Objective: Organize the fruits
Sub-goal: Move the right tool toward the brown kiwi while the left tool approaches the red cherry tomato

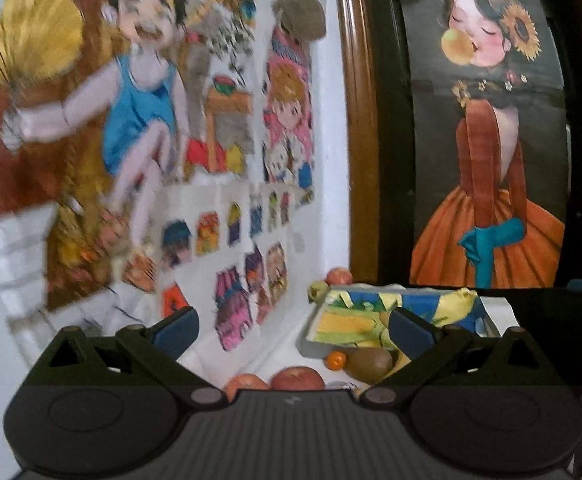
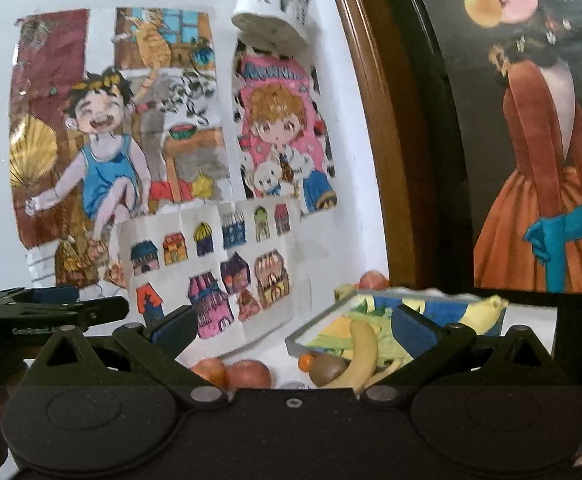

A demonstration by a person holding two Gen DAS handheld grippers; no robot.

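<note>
Left wrist view: left gripper is held with fingers wide, nothing between them. Two apples, a tangerine and a kiwi are seen near, before a tray.

Right wrist view: right gripper is spread wide, empty. A banana is laid across the tray's near edge, beside the kiwi.
</note>
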